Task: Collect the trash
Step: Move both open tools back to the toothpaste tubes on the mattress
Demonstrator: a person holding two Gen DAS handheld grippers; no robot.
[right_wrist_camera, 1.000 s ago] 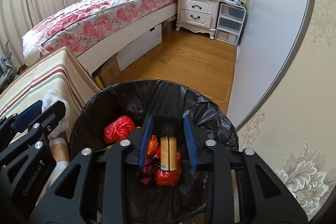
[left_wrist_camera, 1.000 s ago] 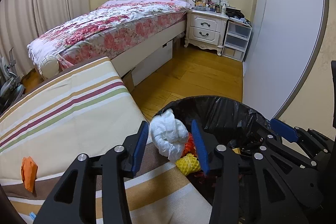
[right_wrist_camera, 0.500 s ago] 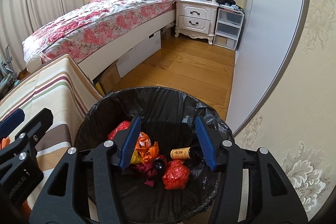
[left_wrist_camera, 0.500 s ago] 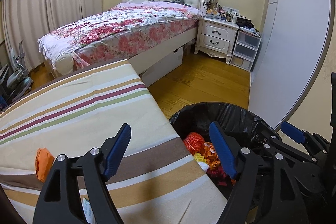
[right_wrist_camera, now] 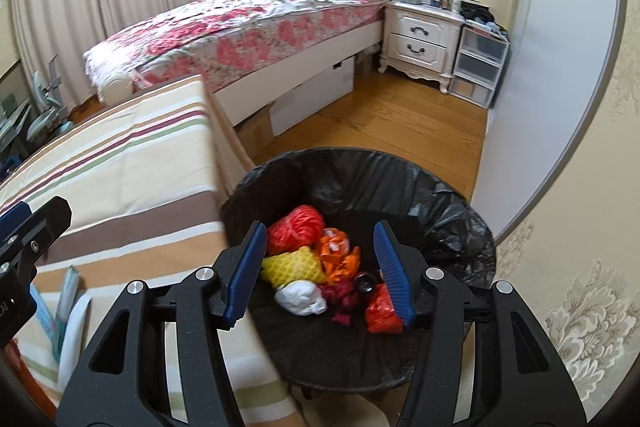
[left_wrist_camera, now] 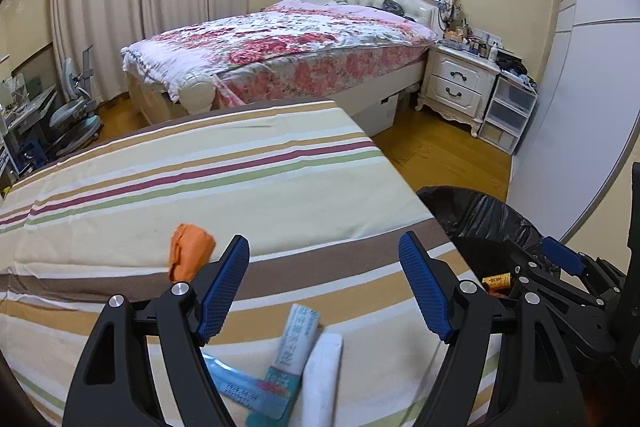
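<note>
The black-lined trash bin (right_wrist_camera: 420,195) holds red netting (right_wrist_camera: 296,229), yellow netting (right_wrist_camera: 294,263), a white wad (right_wrist_camera: 300,297) and orange scraps (right_wrist_camera: 338,255). Only the left view shows an orange wrapper (left_wrist_camera: 188,253) on the striped counter (left_wrist_camera: 200,179). Both the left tool (left_wrist_camera: 324,287) and right tool (right_wrist_camera: 318,267) gape wide, empty, having just opened.

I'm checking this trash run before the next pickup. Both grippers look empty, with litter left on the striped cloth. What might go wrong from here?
1. The teal packet, white roll and blue card overlap, so the open left gripper may grab two or knock one aside.
2. The orange scrap lies apart and could be missed.
3. The bin sits tight against the cloth's edge; nudged items may fall beside it.
</note>
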